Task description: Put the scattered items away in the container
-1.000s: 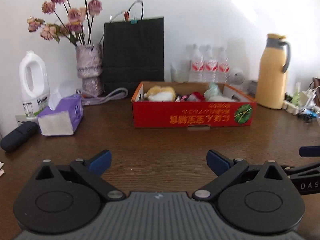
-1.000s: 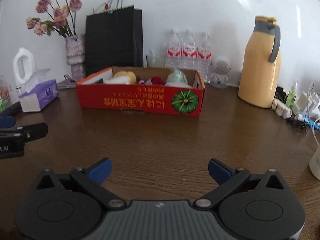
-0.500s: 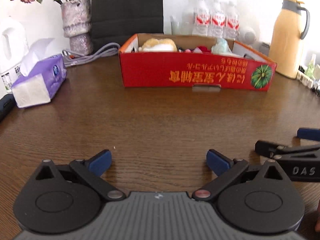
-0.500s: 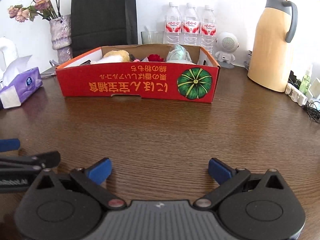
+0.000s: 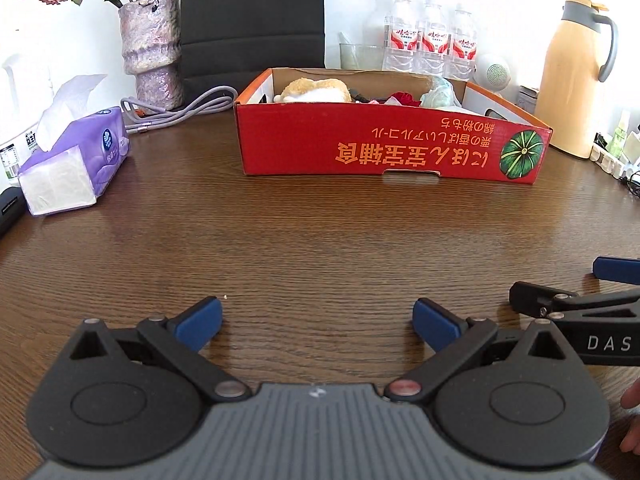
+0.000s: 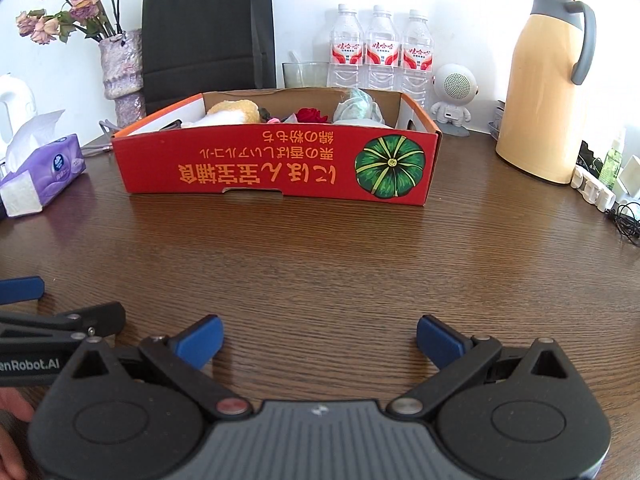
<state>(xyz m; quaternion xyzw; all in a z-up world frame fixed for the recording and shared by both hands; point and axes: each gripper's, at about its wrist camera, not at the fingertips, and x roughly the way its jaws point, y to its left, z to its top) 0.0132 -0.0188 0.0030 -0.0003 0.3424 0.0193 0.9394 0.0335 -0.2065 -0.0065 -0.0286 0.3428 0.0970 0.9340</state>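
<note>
Left wrist view: the left tongs [image 5: 317, 322] hang low over the dark wooden worktop [image 5: 320, 240], spread wide with nothing between the blue pads. The right tongs [image 6: 319, 338] sit likewise, parted and empty, alongside the left pair. Well ahead of both stands the red cardboard box [image 5: 384, 152], its long printed side facing the cameras. Inside it lie a tan and white plush toy [image 5: 316, 90], a red item [image 6: 313, 115] and a pale green bundle [image 6: 356, 106]. A purple tissue pack [image 5: 76, 160] rests to the left of the box, well apart from it. A vase of dried flowers [image 5: 150, 46] and a black paper bag [image 6: 208, 32] stand behind, with three water bottles [image 6: 380, 52] and a yellow thermos jug [image 6: 548, 80] to the right.
</note>
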